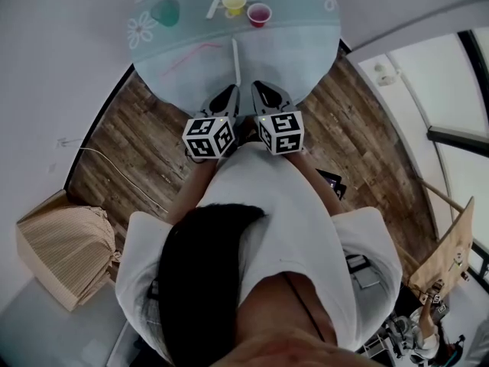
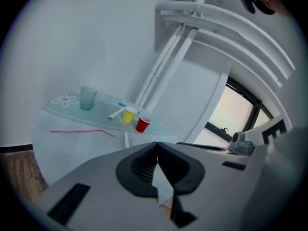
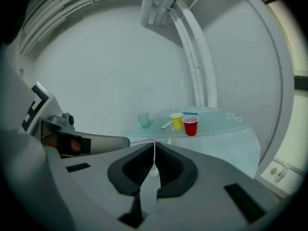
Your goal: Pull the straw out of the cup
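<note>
One round table [image 1: 306, 52] spreads ahead of our claws. We hold the left claw [image 1: 231, 89] and right claw [image 1: 259, 86] closed and empty. Far ahead stand the teal cup [image 1: 165, 11], yellow cup [image 1: 234, 3] and red cup [image 1: 259, 14]. The pink straw [image 1: 187, 57] lies ahead-left, and the white straw [image 1: 236, 61] just ahead.
</note>
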